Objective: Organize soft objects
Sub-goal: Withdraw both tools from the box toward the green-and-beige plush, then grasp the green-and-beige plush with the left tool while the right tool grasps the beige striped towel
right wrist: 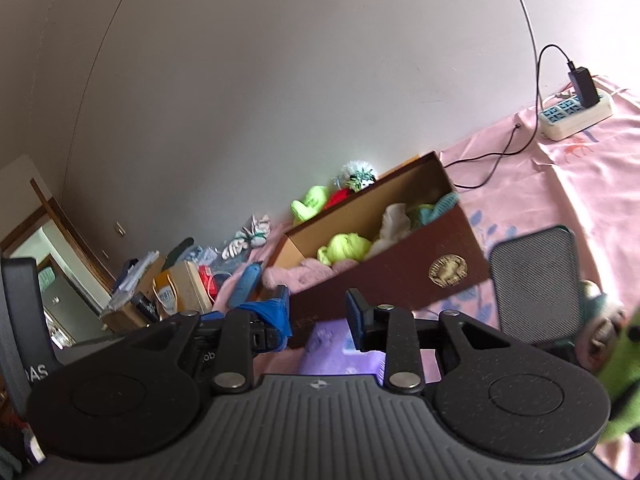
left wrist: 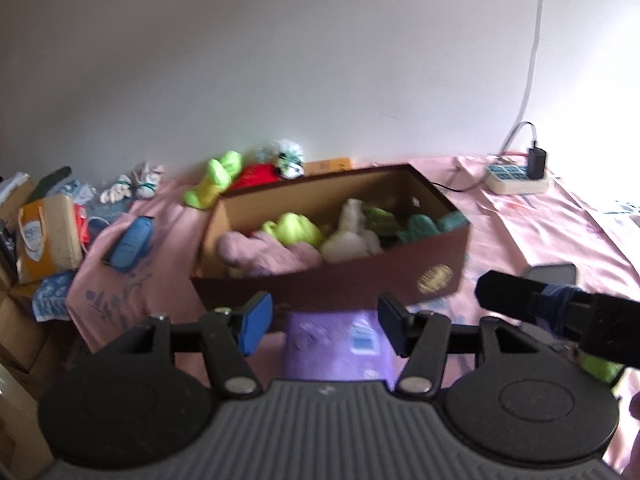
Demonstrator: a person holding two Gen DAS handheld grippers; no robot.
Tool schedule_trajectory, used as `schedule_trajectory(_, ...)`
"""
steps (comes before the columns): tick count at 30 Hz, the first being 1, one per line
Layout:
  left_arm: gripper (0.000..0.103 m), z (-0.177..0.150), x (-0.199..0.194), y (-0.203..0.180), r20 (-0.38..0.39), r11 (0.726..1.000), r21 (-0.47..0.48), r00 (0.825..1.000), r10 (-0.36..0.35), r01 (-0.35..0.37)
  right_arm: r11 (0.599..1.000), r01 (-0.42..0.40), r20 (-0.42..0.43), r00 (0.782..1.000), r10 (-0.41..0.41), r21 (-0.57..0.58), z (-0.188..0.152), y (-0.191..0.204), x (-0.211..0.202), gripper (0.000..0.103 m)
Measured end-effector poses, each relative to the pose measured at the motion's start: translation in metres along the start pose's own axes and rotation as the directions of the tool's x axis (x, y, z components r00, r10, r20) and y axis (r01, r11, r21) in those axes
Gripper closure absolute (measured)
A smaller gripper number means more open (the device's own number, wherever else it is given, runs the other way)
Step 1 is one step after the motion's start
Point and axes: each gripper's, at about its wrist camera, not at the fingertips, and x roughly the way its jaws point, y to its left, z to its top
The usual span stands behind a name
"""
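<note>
left hand-held gripper (left wrist: 320, 320): jaws apart, nothing between the pads
right hand-held gripper (right wrist: 318, 314): jaws narrowly apart, nothing gripped, tilted slightly downward

Before me a plain white wall (left wrist: 280, 60) rises behind the pink-sheeted bed (left wrist: 540, 232); bright daylight floods from my right, and a wooden doorway (right wrist: 52, 232) opens at left
</note>
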Motion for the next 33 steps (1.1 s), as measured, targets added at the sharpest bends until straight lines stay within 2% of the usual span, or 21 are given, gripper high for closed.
schedule_trajectory(4, 0.043, -0.016, -0.002, -0.013, -0.019, 0.997, 0.011, 0.997, -0.070, 0.070, 0.997, 0.028, 0.010, 1.000, -0.028, -0.068, -0.008, -0.010, -0.021, 0.089)
schedule_trajectory(6, 0.043, -0.024, -0.001, -0.019, -0.037, 0.992, 0.001, 0.991, -0.127, 0.128, 0.993, 0.051, 0.026, 0.998, -0.048, -0.103, -0.011, -0.017, -0.033, 0.088)
schedule_trajectory(11, 0.043, -0.046, 0.006, -0.036, -0.086, 0.964, -0.006, 0.960, -0.267, 0.267, 0.982, 0.144, 0.062, 0.989, -0.137, -0.122, -0.017, -0.045, -0.067, 0.087)
schedule_trajectory(16, 0.043, -0.063, 0.013, -0.055, -0.127, 0.931, 0.008, 0.924, -0.360, 0.364, 0.965, 0.259, 0.075, 0.964, -0.256, -0.031, -0.020, -0.087, -0.091, 0.086)
schedule_trajectory(19, 0.043, -0.069, 0.015, -0.067, -0.146, 0.917, 0.017, 0.908, -0.392, 0.399, 0.942, 0.327, 0.058, 0.942, -0.331, 0.076, -0.023, -0.116, -0.097, 0.082)
schedule_trajectory(21, 0.043, -0.071, 0.017, -0.074, -0.157, 0.905, 0.029, 0.897, -0.414, 0.423, 0.925, 0.348, 0.038, 0.933, -0.358, 0.153, -0.023, -0.131, -0.097, 0.082)
schedule_trajectory(24, 0.043, -0.075, 0.017, -0.086, -0.171, 0.886, 0.052, 0.878, -0.447, 0.461, 0.913, 0.339, 0.033, 0.934, -0.355, 0.229, -0.018, -0.149, -0.097, 0.082)
schedule_trajectory(27, 0.043, -0.075, 0.014, -0.104, -0.172, 0.854, 0.100, 0.854, -0.491, 0.511, 0.895, 0.348, 0.043, 0.927, -0.374, 0.279, -0.012, -0.163, -0.098, 0.081)
schedule_trajectory(32, 0.039, -0.065, 0.002, -0.145, -0.149, 0.758, 0.255, 0.799, -0.582, 0.600, 0.870, 0.335, 0.037, 0.927, -0.372, 0.361, -0.002, -0.187, -0.094, 0.080)
schedule_trajectory(33, 0.038, -0.063, 0.001, -0.156, -0.147, 0.741, 0.296, 0.795, -0.588, 0.603, 0.866, 0.325, 0.037, 0.930, -0.365, 0.379, -0.002, -0.190, -0.097, 0.080)
